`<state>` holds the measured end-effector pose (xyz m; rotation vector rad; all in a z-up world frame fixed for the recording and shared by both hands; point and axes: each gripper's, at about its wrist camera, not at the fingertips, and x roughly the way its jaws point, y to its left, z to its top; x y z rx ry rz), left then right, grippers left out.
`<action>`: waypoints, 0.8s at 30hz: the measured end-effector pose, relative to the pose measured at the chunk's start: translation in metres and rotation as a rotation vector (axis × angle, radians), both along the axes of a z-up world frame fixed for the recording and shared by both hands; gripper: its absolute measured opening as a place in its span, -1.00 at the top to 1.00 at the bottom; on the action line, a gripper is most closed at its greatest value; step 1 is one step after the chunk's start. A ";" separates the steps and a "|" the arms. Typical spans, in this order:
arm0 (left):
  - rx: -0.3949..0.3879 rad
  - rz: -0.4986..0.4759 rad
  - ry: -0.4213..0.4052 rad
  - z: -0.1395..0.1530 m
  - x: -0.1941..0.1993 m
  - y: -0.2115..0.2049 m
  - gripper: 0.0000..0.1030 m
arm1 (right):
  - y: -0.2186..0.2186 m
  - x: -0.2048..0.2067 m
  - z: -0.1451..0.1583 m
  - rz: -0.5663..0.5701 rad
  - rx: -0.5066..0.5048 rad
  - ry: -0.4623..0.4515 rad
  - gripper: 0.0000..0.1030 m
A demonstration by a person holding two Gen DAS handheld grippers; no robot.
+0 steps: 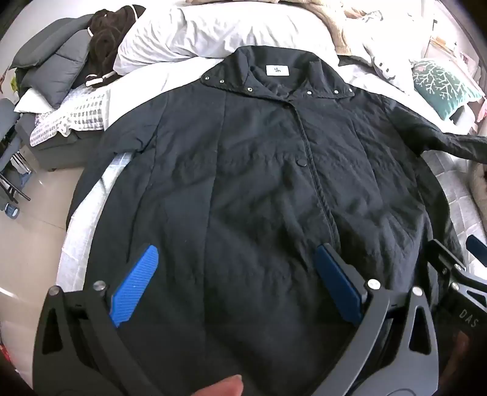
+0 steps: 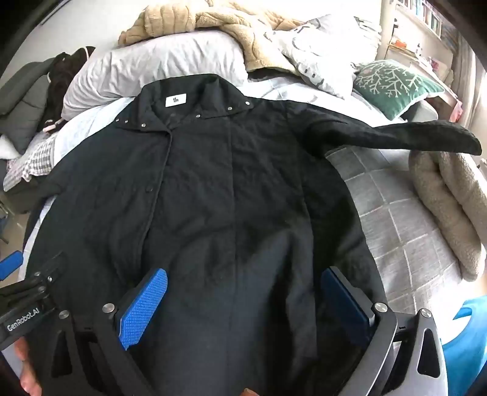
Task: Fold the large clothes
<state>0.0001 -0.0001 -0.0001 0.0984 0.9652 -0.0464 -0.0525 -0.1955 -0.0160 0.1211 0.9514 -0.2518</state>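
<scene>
A large black quilted coat [image 1: 258, 170] lies flat and face up on the bed, collar with a white label [image 1: 277, 70] at the far end. It also shows in the right wrist view [image 2: 231, 189]. Its right sleeve [image 2: 404, 137] stretches out to the right; its left sleeve [image 1: 91, 170] hangs along the bed's left edge. My left gripper [image 1: 237, 265] is open and empty above the coat's lower part. My right gripper [image 2: 243, 292] is open and empty above the lower hem, just right of the left one.
The bed [image 2: 404, 219] has a grey checked cover. A white pillow [image 1: 213, 30], beige blanket [image 2: 237, 27] and teal cushion [image 2: 392, 82] lie at the head. A beige fleece [image 2: 450, 207] sits on the right. A grey chair with dark clothes [image 1: 67, 61] stands left.
</scene>
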 end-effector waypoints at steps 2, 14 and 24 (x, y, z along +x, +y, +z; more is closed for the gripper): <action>0.008 0.003 -0.001 -0.001 0.000 0.000 -0.99 | 0.000 0.000 0.001 0.002 0.012 -0.001 -1.00; -0.020 0.011 0.027 0.000 0.002 0.010 -0.99 | 0.009 0.008 0.001 0.019 0.002 0.013 -1.00; -0.021 0.012 0.023 -0.001 -0.001 0.011 -0.99 | 0.008 0.009 -0.003 0.006 0.010 0.018 -1.00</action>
